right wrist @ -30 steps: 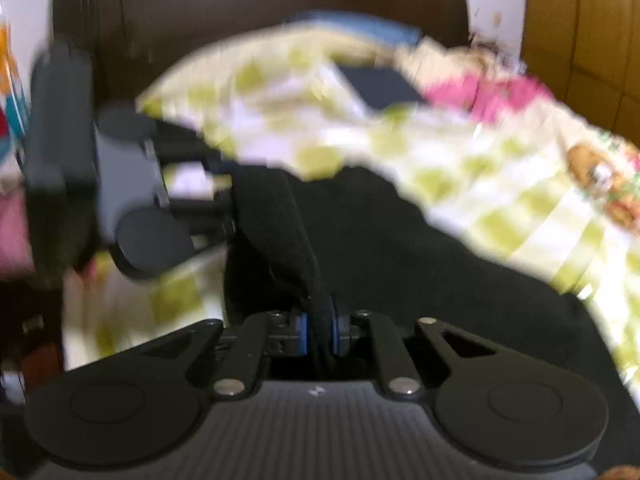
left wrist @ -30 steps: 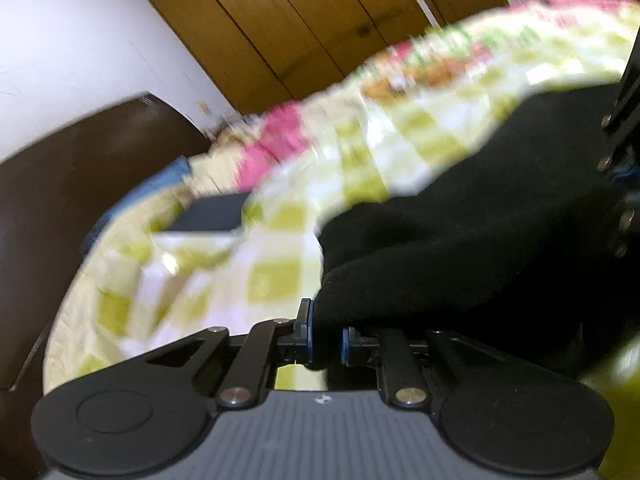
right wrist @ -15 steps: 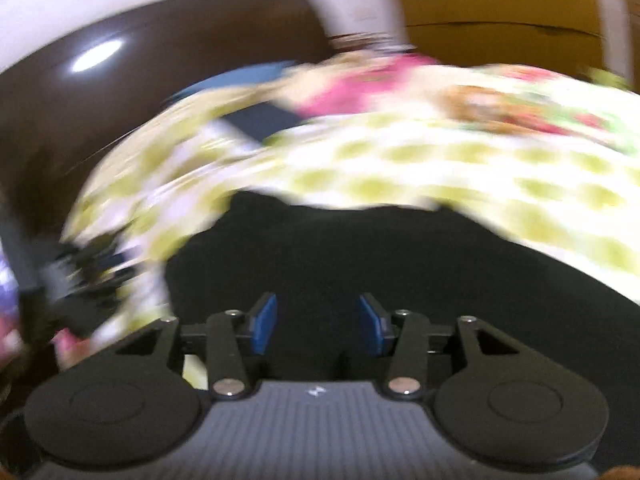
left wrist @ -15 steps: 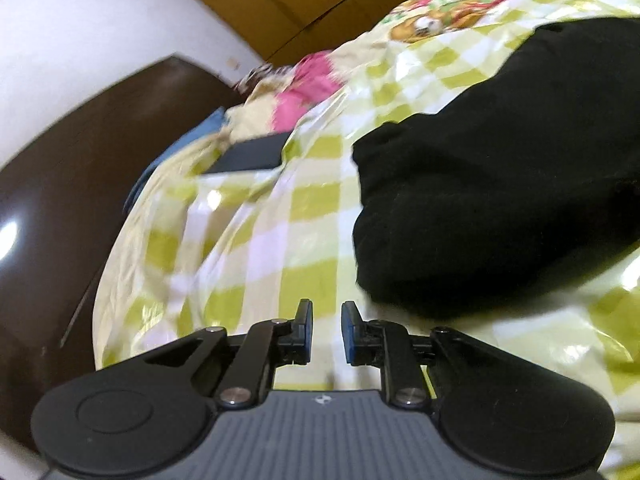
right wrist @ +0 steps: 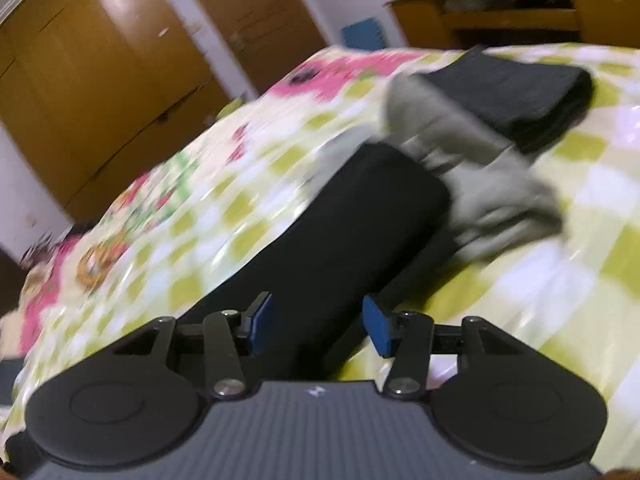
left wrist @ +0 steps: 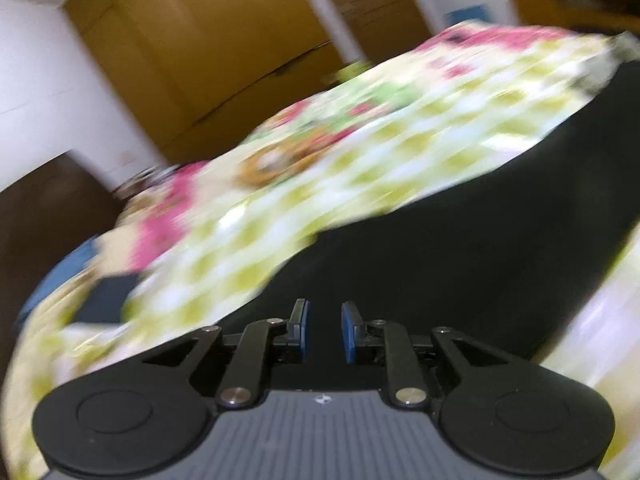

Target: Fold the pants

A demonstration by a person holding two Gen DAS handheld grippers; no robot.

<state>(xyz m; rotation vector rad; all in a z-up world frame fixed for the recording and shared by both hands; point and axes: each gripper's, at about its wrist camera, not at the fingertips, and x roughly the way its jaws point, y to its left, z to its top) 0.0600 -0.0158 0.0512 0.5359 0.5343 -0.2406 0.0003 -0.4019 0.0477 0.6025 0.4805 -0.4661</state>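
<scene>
Bedspread [left wrist: 360, 152] w/ motion blur, pattern unreadable; black pants [left wrist: 460, 248] cut off at right edge.

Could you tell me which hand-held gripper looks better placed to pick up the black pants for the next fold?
Probably the right hand-held gripper: its jaws are wide open with the black pants running between them. The left hand-held gripper is open less widely over flat cloth, with no edge between its fingers.

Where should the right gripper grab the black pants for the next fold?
Probably the near end of the black pants, which lies between the open right gripper fingers. The pants run as a long band away from the camera toward the grey garment, so come straight forward and low, pinching the near edge off the checked bedspread.
</scene>
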